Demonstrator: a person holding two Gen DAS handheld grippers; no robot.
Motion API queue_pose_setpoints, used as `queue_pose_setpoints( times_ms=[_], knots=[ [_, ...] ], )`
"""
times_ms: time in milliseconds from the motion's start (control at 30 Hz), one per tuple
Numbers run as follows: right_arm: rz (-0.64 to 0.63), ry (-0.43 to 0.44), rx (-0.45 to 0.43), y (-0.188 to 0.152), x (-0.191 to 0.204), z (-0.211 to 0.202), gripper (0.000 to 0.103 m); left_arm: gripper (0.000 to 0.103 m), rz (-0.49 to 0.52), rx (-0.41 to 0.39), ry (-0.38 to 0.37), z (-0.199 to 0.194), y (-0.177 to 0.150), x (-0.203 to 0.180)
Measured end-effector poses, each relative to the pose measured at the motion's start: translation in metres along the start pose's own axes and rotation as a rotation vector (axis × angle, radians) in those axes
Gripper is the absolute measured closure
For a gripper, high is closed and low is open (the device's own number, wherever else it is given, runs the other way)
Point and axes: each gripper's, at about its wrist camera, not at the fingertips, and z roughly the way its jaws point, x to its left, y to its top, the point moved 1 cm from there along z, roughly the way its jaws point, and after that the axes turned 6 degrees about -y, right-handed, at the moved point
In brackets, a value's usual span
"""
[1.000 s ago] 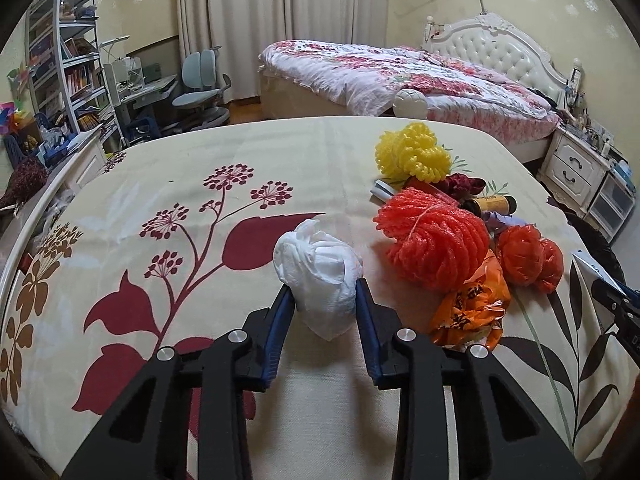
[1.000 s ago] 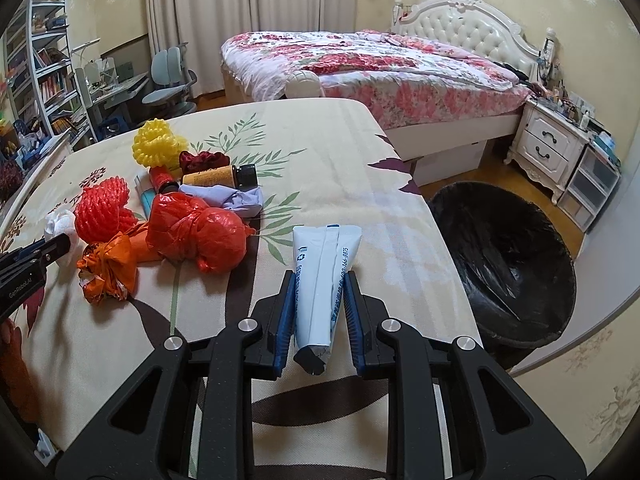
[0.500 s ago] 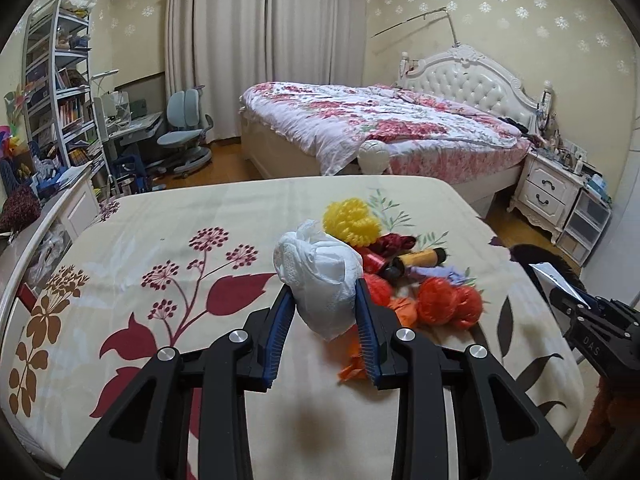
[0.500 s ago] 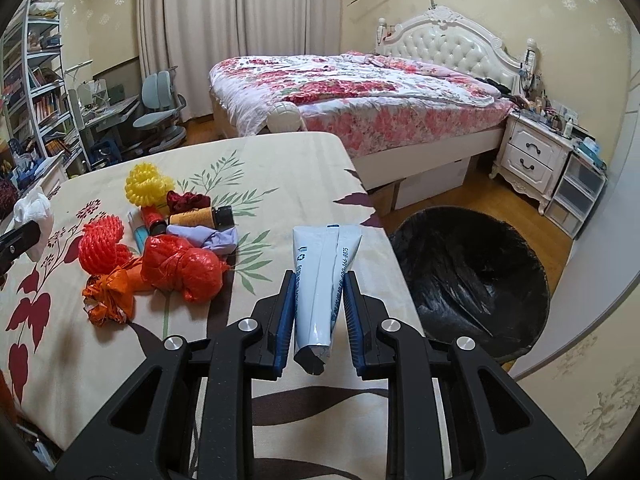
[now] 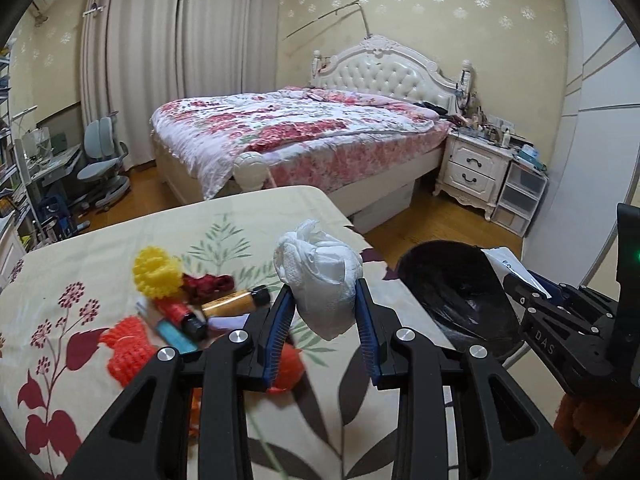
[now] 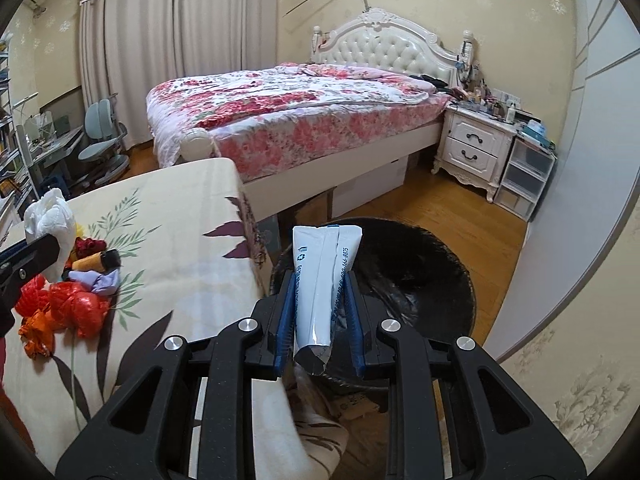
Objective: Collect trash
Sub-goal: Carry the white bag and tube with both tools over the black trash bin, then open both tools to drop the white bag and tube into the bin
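Tube (image 6: 324, 280): white, squeezed flat, pinched between the blue pads of the right gripper (image 6: 320, 300); long axis runs along the fingers, the wide crimped end pointing away from the camera and the dark narrow end back toward it; it hangs over the bin.
Right gripper: closed on the tube; in the left wrist view it shows at the right edge (image 5: 536, 292).
Tissue wad (image 5: 320, 276): white, crumpled, roundish, with no clear long axis; a twisted tip sticks up and a point hangs down below the pads.
Left gripper (image 5: 324, 312): clamped on the wad, held above the cloth's right edge.
Bin (image 6: 420, 272): round, lined with a black bag, on the wood floor just beside the table.
Cloth (image 5: 100, 248): cream with red flowers and green leaves.
Pile on cloth: yellow mesh ball (image 5: 156, 274), amber bottle (image 5: 236, 300) lying on its side with its black cap to the right, red mesh (image 5: 128, 348), red bags (image 6: 76, 308), lilac scrap (image 6: 102, 282).
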Motion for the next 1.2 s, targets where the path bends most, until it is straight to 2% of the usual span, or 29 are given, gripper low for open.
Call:
queue_pose_setpoints(
  times_ms=[333,633,933,1033,1100,1200],
  knots=[
    [0.062,-0.059,0.029,0.005,-0.046,0.049,0.080,0.070,0.092,0.030,-0.057,0.073,0.011,-0.068],
    [0.111,-0.074,0.074,0.002,-0.071,0.085,0.080,0.070,0.130,0.110,-0.049,0.131,0.012,-0.097],
    [0.132,-0.081,0.101,0.002,-0.080,0.104,0.078,0.068,0.132,0.165,-0.049,0.160,0.014,-0.108],
    [0.139,-0.092,0.094,0.003,-0.082,0.107,0.072,0.057,0.140,0.176,-0.050,0.165,0.013,-0.112],
    [0.145,-0.104,0.096,0.003,-0.083,0.108,0.070,0.038,0.142,0.169,-0.039,0.165,0.015,-0.112],
    [0.152,-0.115,0.093,0.002,-0.087,0.108,0.064,0.030,0.130,0.153,-0.029,0.163,0.017,-0.111]
  ],
)
